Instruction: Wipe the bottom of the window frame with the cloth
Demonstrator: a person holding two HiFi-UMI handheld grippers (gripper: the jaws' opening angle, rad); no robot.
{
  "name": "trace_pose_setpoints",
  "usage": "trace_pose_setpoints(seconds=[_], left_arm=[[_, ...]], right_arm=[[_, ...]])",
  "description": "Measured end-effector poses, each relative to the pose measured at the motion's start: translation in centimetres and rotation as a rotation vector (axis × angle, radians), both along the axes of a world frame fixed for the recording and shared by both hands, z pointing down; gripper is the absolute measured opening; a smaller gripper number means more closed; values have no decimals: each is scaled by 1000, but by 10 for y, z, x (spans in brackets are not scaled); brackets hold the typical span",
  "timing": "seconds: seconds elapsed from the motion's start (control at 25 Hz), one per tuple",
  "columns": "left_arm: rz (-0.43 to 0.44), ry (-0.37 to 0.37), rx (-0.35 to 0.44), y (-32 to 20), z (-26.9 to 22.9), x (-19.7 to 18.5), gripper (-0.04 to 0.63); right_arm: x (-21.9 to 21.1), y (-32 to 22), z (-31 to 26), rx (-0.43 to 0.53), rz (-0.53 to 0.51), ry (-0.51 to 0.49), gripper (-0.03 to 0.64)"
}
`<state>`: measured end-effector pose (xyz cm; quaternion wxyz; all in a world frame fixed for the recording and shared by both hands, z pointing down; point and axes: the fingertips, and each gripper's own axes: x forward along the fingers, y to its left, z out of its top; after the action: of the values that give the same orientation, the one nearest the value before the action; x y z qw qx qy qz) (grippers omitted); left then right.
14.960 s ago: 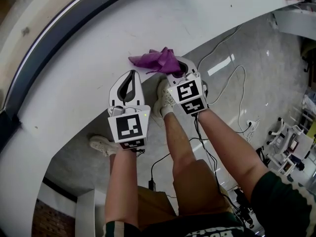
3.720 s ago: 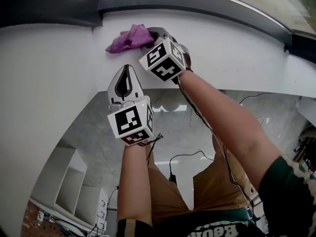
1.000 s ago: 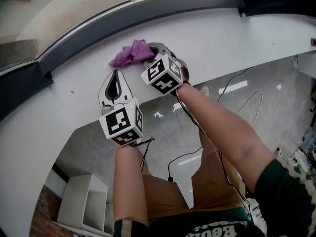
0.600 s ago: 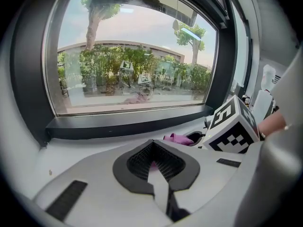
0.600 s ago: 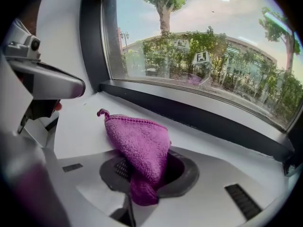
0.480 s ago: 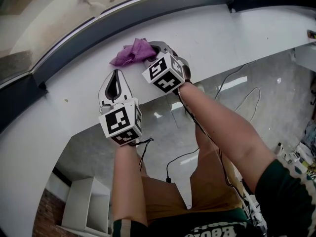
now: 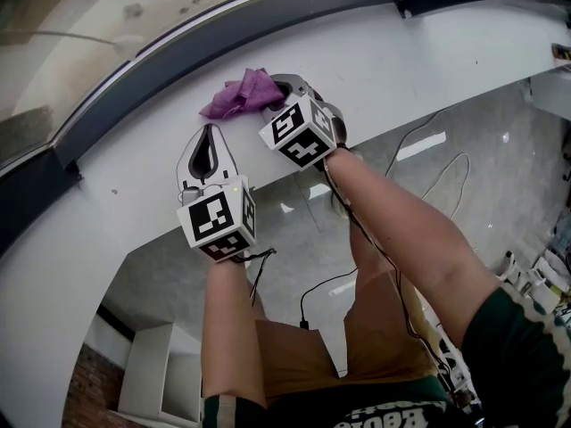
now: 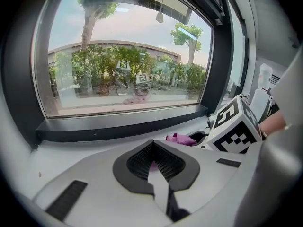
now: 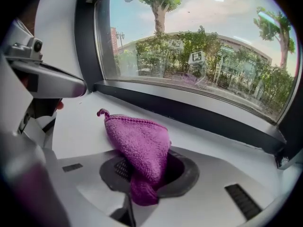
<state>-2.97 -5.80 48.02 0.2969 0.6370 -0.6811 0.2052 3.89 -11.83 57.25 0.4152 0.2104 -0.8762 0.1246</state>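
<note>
**Your right gripper [image 7: 280, 85] clamps the purple knitted cloth [image 7: 239, 94]; your left gripper [image 7: 210, 132] is closed, empty**

The cloth sits bunched on the white window sill [image 7: 419, 43], near the dark window frame [image 7: 223, 32] along its far edge. Your shirt print [image 7: 384, 415] is too cropped to read. Glossy grey floor [image 7: 428, 185] lies below.

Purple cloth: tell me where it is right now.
Head view, upper centre: the purple cloth lies on the white sill just below the dark window frame, pinched in the right tongs, ahead and right of the left tongs.
</note>
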Motion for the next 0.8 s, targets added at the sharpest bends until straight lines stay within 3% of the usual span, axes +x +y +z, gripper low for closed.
trace_pose_setpoints(seconds=[0.8], left_arm=[[68, 23, 1, -40, 5, 56, 9]], right_arm=[[68, -38, -8, 29, 33, 25, 91]])
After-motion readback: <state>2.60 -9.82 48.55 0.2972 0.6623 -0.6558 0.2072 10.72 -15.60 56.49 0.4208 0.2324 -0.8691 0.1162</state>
